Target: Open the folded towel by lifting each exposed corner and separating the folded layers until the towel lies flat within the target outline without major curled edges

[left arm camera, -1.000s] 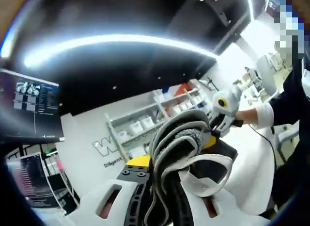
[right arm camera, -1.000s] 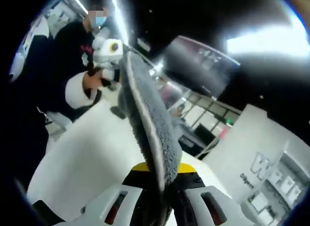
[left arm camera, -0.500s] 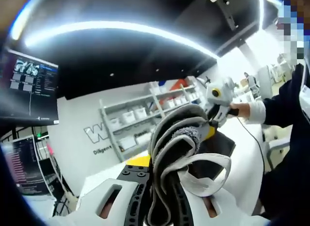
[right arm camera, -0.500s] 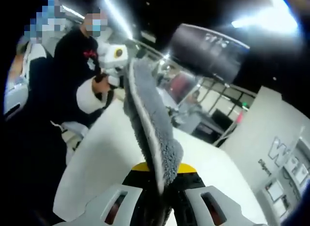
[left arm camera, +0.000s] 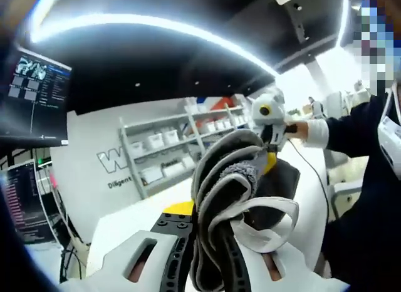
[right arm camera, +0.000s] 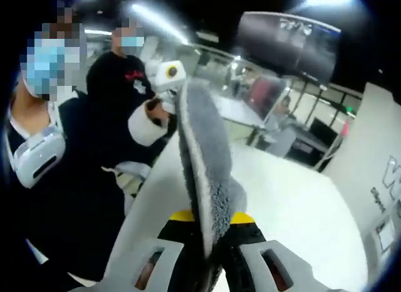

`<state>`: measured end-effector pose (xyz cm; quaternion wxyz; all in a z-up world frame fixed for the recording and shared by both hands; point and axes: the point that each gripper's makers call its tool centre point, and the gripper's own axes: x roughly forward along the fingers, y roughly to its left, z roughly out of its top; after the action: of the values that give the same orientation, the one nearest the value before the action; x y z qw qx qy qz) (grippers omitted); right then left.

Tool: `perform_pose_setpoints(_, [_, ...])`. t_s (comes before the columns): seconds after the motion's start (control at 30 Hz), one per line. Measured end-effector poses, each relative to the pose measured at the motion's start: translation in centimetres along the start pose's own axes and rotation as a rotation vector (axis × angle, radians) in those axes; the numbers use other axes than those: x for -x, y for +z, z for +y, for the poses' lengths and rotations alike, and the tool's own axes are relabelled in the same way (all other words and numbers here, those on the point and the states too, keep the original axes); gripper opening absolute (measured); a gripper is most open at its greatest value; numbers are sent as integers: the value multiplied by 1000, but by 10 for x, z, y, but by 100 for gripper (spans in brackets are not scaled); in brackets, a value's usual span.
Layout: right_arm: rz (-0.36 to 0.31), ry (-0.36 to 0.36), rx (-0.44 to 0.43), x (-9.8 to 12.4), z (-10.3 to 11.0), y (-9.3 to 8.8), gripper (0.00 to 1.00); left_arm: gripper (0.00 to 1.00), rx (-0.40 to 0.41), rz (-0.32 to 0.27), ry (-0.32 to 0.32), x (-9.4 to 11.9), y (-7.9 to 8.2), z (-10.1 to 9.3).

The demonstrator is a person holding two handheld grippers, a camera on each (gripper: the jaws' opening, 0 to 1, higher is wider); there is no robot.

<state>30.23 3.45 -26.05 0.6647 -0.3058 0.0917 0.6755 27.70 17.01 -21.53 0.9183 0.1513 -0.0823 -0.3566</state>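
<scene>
1. The grey towel [left arm camera: 229, 179] hangs in the air above the white table [right arm camera: 301, 198], stretched between the two tongs, so it does not lie on the table.
2. The left tongs [left arm camera: 213, 267] are clamped on a bunched end of the towel; several layers and a white hem loop stand out of the jaws.
3. The right tongs [right arm camera: 210, 260] are clamped on the other end, where the towel rises as a thin edge.
4. Risk: the layers in the left jaws are probably gripped together, so the folds may not separate when the towel is lowered.
5. Risk: the loose hem may curl under the towel.
6. No target outline is seen, so the placing can miss it.
7. Writing: the wall [left arm camera: 94, 148] carries a large "W" and small text beginning "Dil"; the rest is unreadable.
</scene>
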Motion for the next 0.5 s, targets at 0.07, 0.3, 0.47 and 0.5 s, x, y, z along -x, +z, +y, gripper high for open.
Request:
perform_pose_setpoints(0.07, [21,35,-22,-3,2,-3,4,9,15,20,-14,2,-4,0])
perform_pose_setpoints(0.3, [112,145,-61,-15,8,-10,4,9,84,83,-61,5,-21,3])
perform_pose_setpoints(0.47, [133,286,-80,-18,23,-8,4,10,94,93,-72,10,-26,5])
perform_pose_setpoints(0.5, [139,297,-83,-18,24,-9,4,10,93,93,-72,10,-26,5])
